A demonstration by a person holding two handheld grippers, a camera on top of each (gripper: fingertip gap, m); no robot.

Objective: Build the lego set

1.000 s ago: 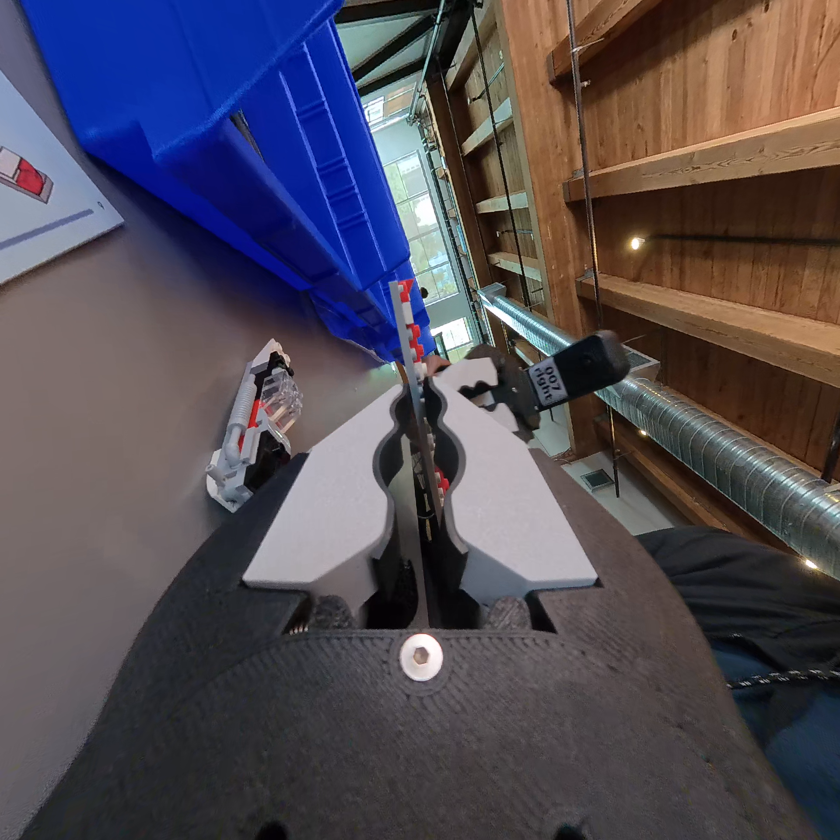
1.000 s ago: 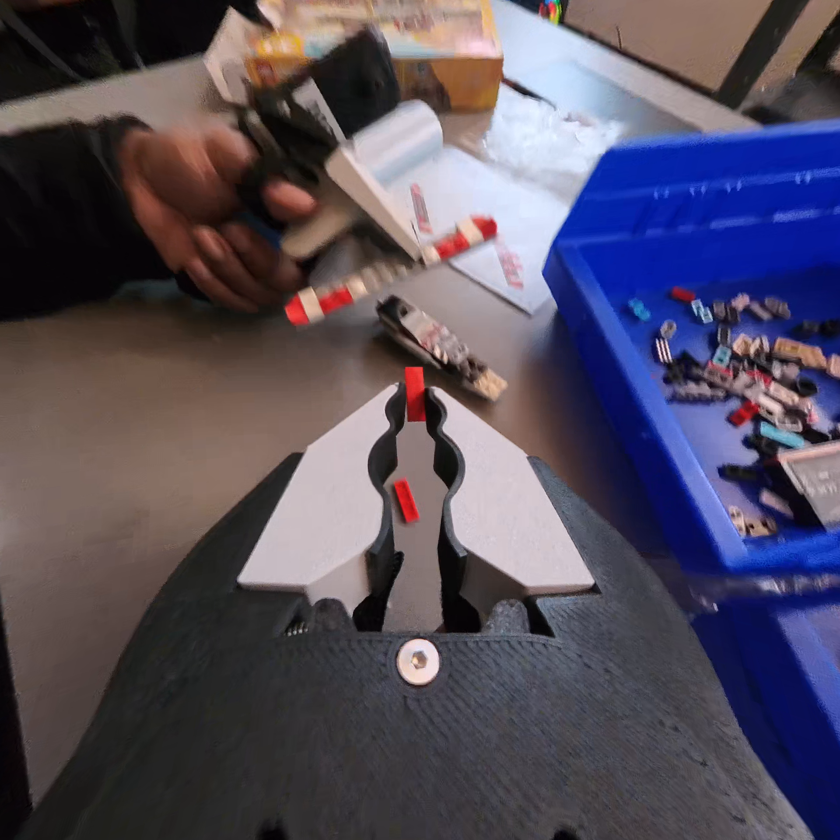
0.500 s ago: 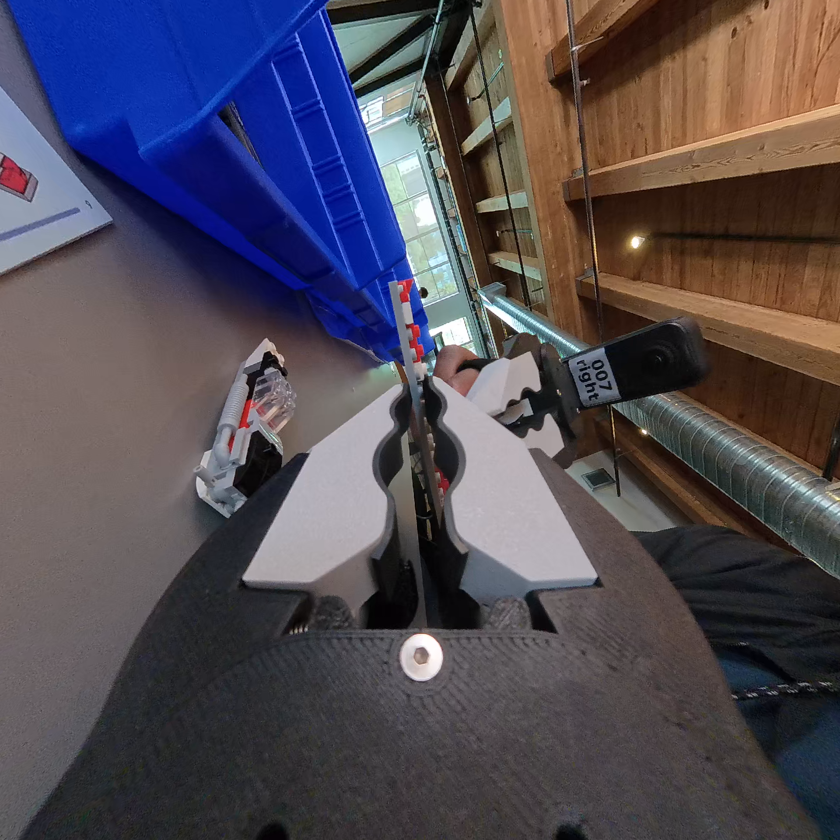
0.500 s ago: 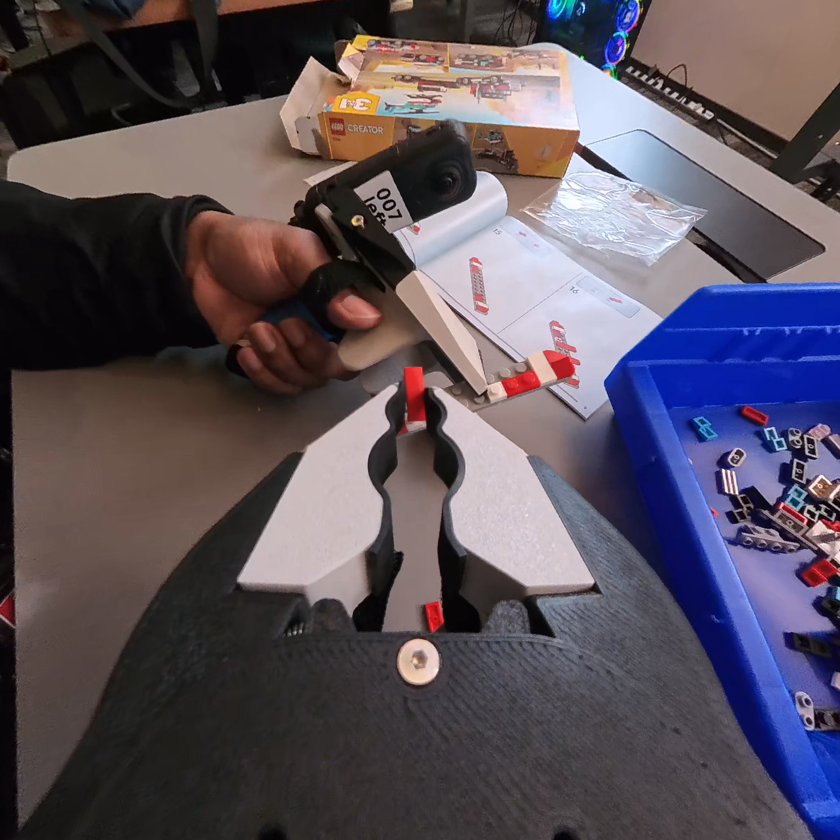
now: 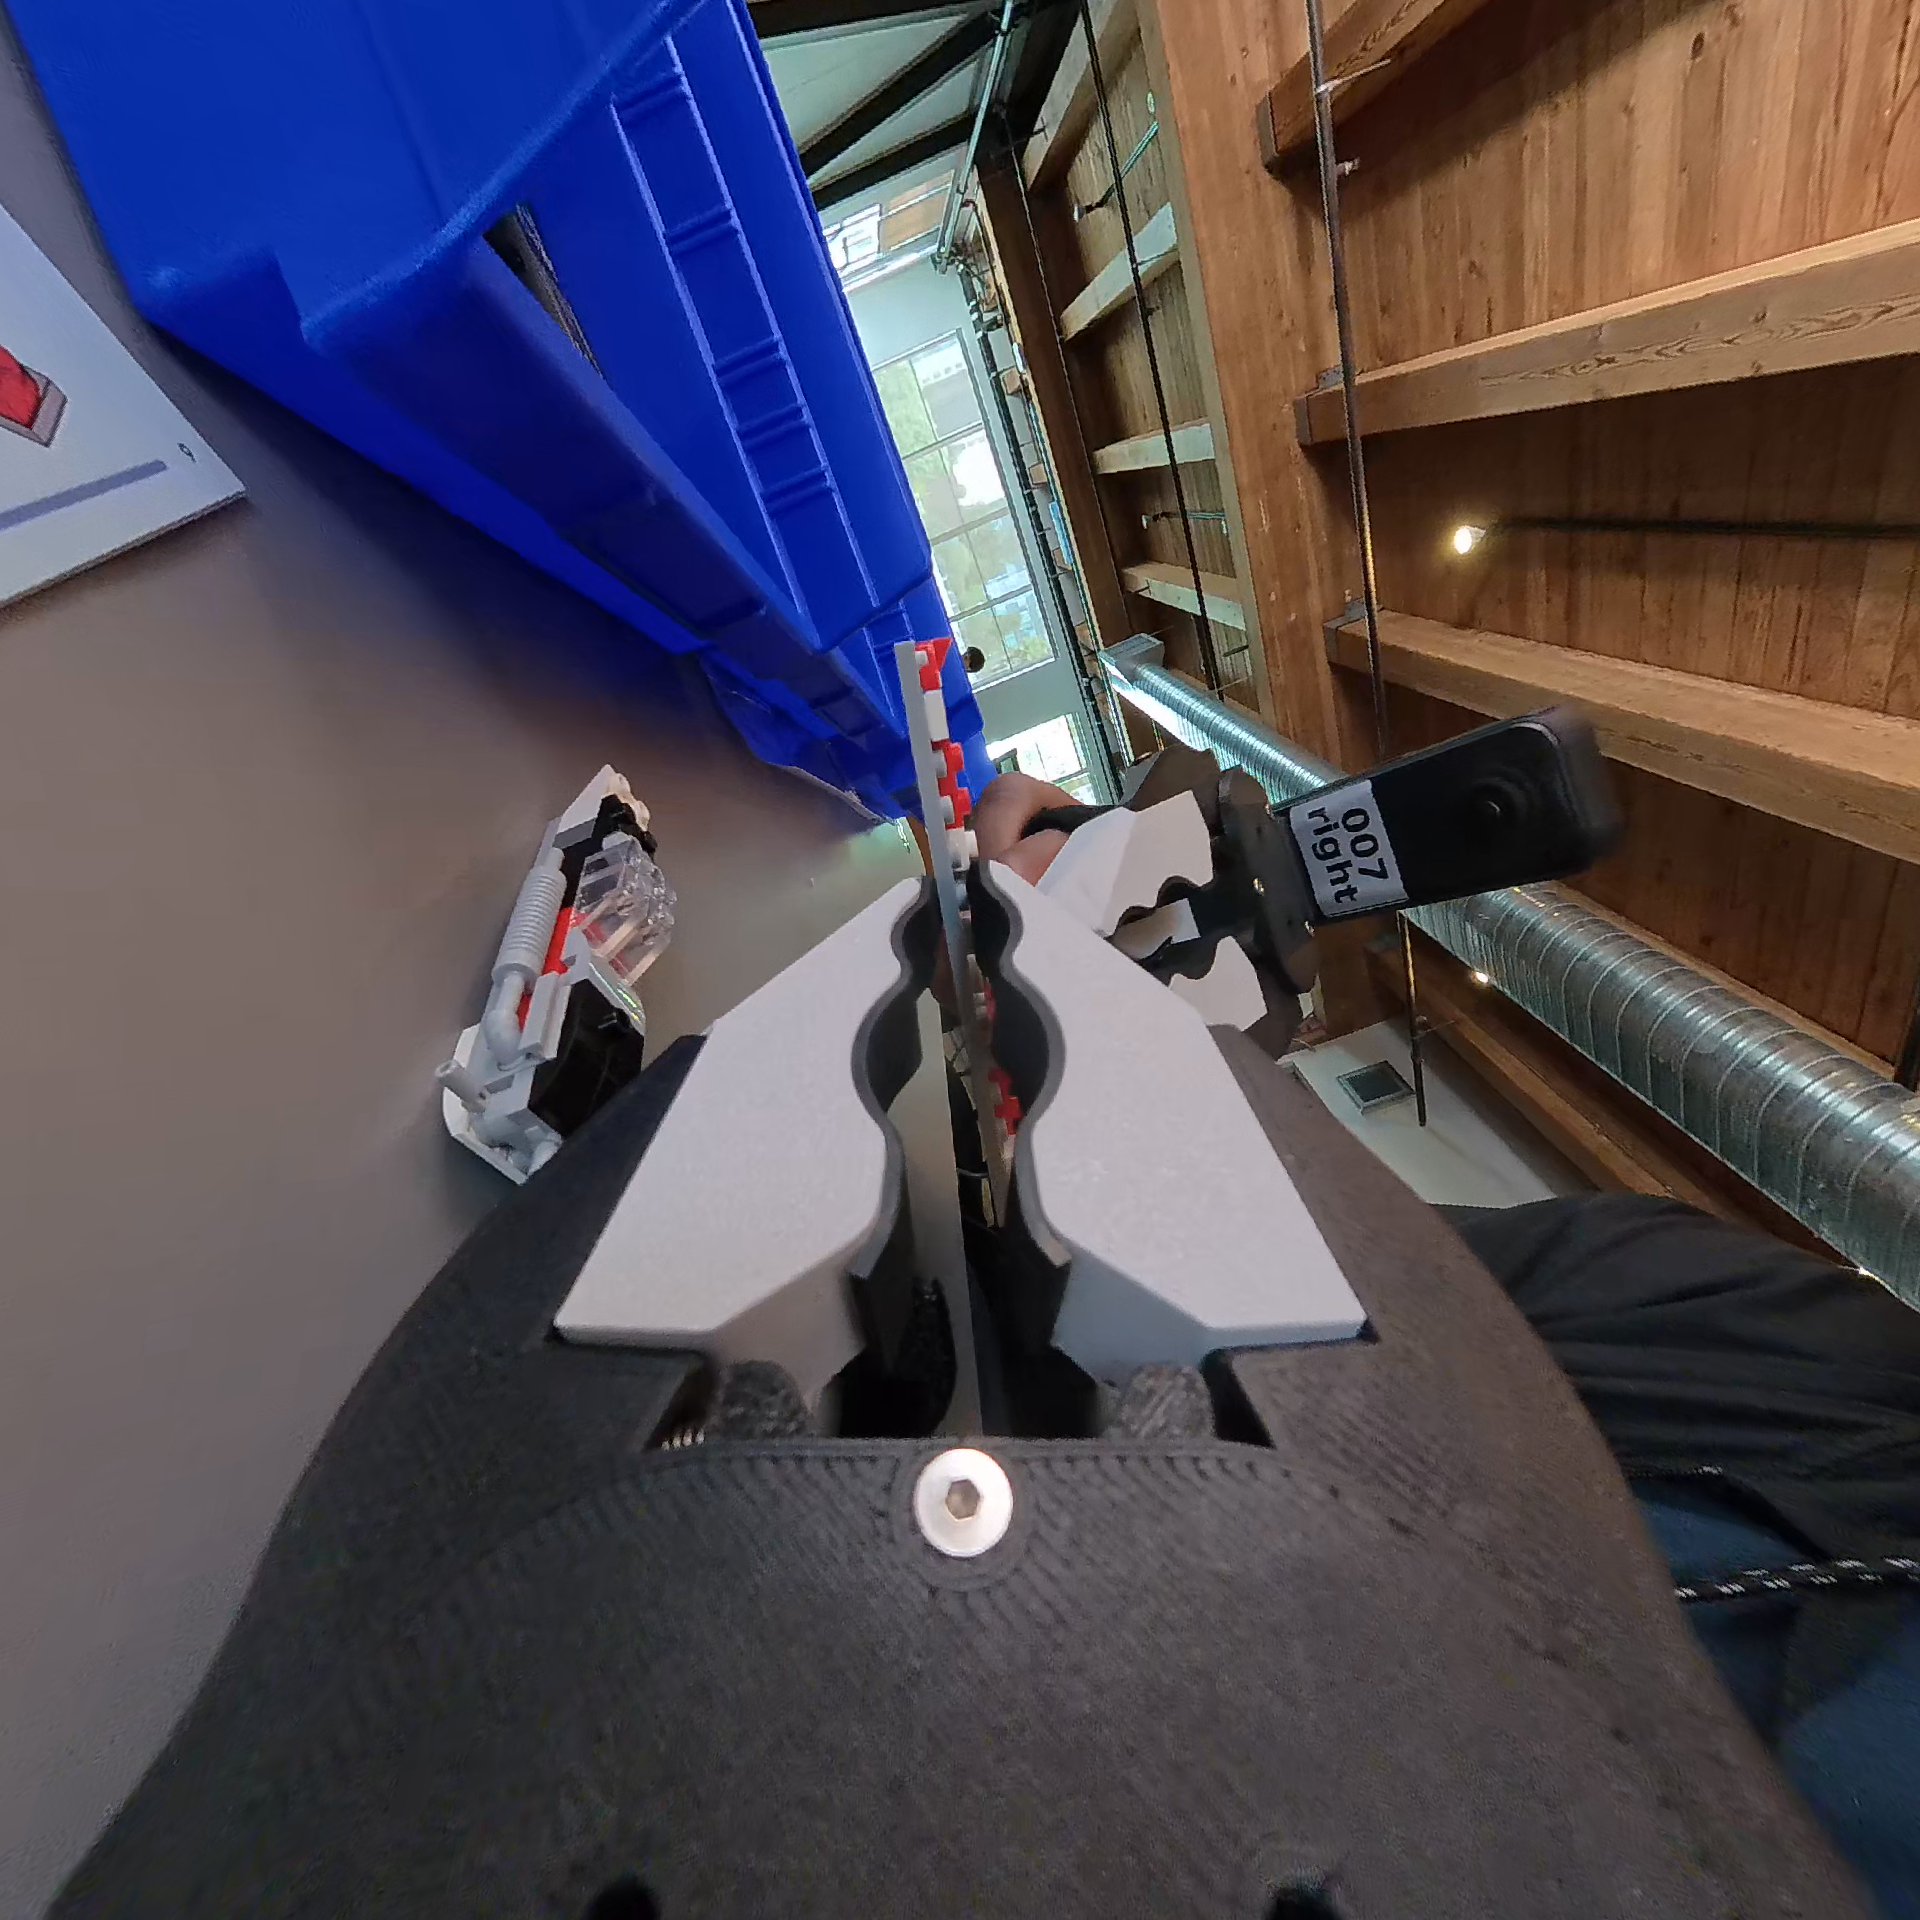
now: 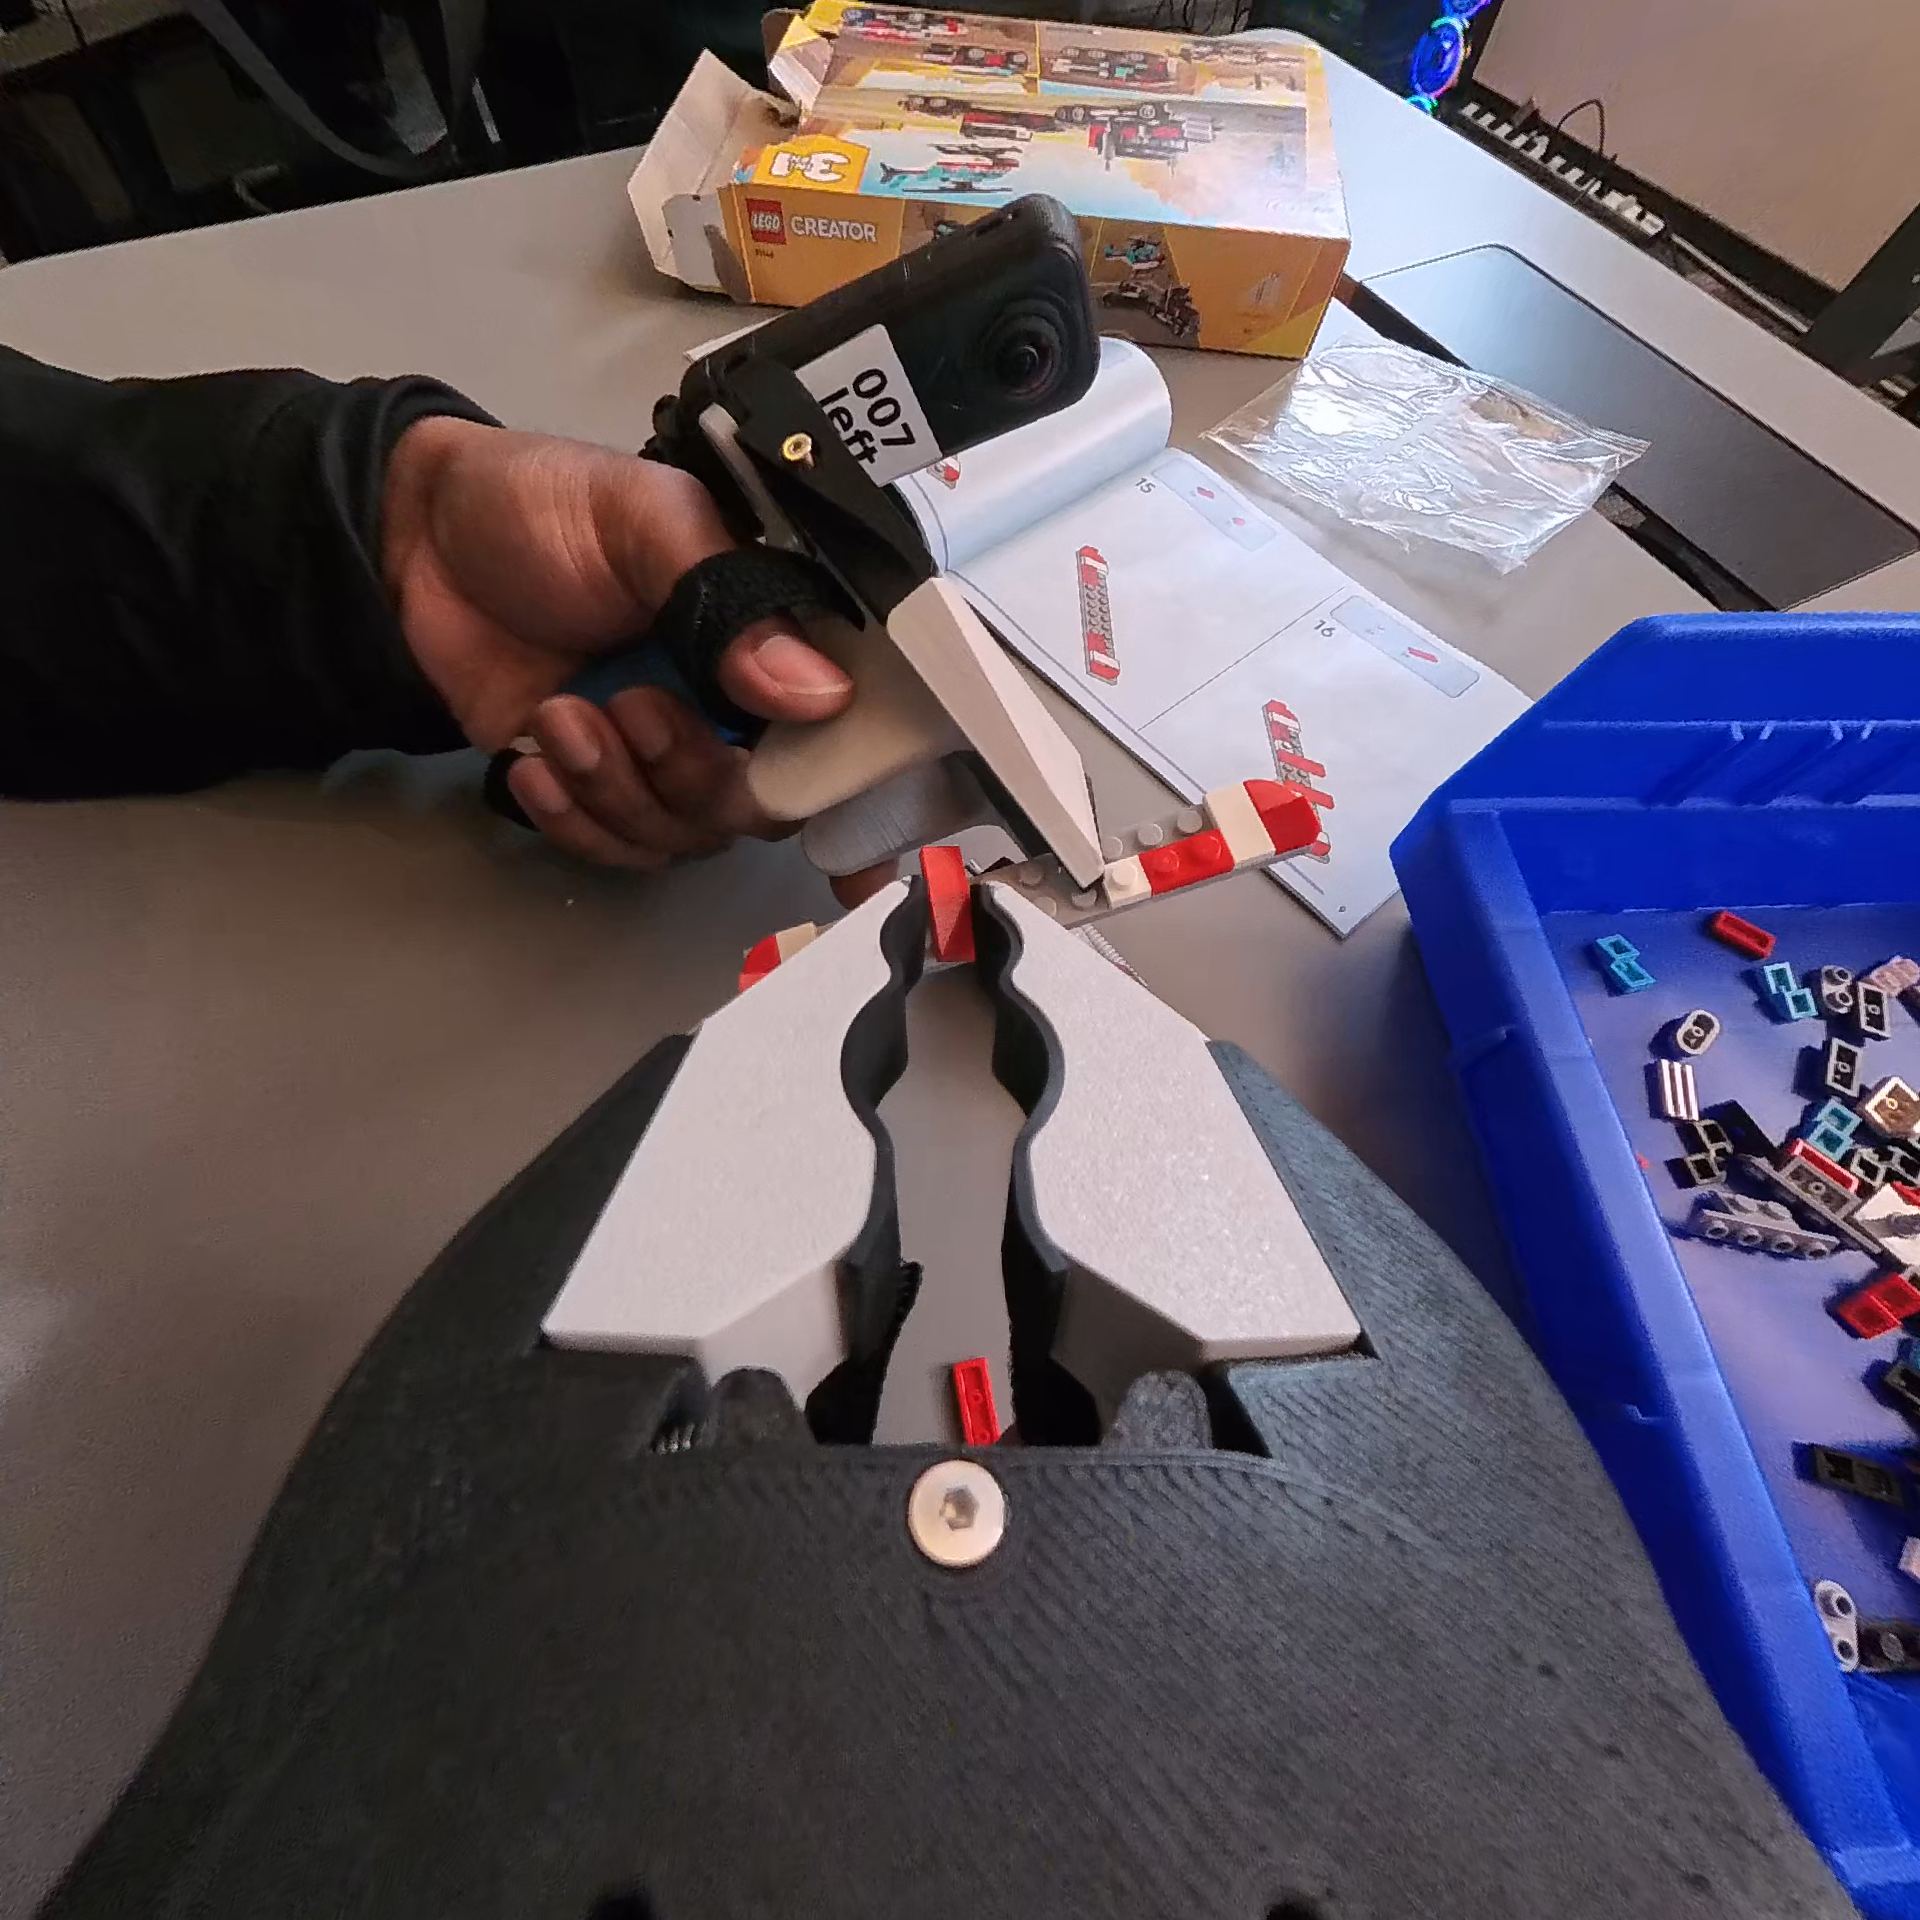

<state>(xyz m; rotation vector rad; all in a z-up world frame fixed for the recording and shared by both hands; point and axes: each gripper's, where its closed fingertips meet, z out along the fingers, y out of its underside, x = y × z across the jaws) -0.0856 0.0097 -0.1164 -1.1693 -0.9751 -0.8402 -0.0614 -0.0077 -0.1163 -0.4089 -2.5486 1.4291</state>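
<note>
In the left wrist view, the left gripper (image 5: 954, 891) was pressed together on a long grey strip (image 5: 932, 769) with red and white bricks along one side, seen edge-on and rising from the fingertips toward the upper middle of the frame. To the left of the fingers a small half-built model (image 5: 566, 971) of grey, black, red and clear pieces lay on the grey table (image 5: 229, 831). Blue bins (image 5: 436, 312) filled the upper left, and a corner of the instruction booklet (image 5: 62, 488) showed at the left edge. The right gripper (image 5: 1164, 894) sat just right of the strip, at centre right.

In the right wrist view, the right gripper (image 6: 948, 902) pinched a small red brick (image 6: 945, 902) at its tips, in the centre of the frame, just beside the strip (image 6: 1195, 852). The left gripper (image 6: 1081, 868), held by a hand (image 6: 582, 634) at centre left, clamped that strip near its middle. A loose red piece (image 6: 975, 1401) lay on the table, seen between the finger bases. The open booklet (image 6: 1226, 623), a yellow box (image 6: 1039, 177) and a clear plastic bag (image 6: 1423, 447) lay in the upper part. A blue bin (image 6: 1558, 1143) of loose pieces (image 6: 1808, 1122) filled the right side.
</note>
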